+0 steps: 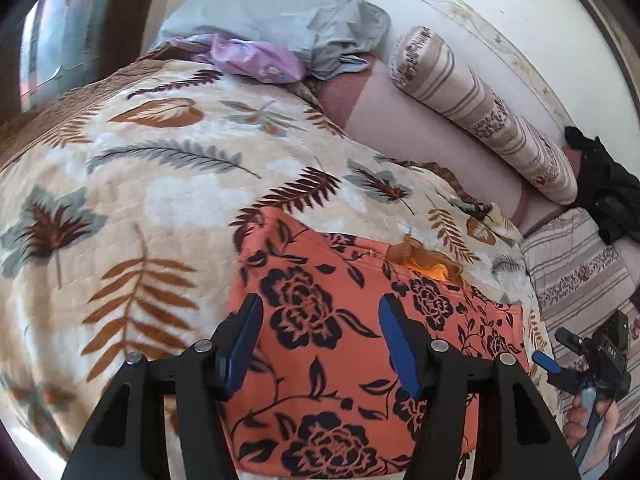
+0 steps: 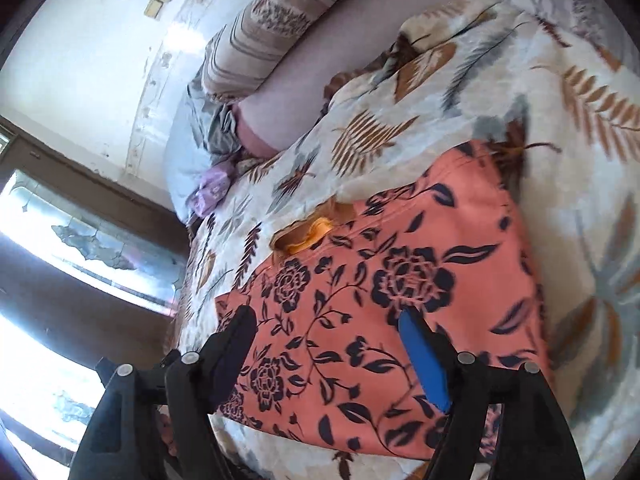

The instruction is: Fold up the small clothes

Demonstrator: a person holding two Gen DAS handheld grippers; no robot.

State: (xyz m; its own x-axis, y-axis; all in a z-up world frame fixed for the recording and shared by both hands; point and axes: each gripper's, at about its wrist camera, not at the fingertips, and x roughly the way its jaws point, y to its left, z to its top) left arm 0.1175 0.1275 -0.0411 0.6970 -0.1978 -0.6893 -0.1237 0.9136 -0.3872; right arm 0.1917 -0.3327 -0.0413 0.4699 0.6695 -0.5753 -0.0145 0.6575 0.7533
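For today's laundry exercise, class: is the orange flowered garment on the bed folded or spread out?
Folded. The orange flowered garment lies flat on the blanket as a compact block with straight edges, and neither gripper holds it.

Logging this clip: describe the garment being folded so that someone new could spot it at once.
Start at the bed, covered by a cream leaf-print blanket. On it, nearest the cameras, lies the folded garment, flat. Only it is salmon-orange with dark navy roses and vines; the purple cloth lies far off by the grey pillow.
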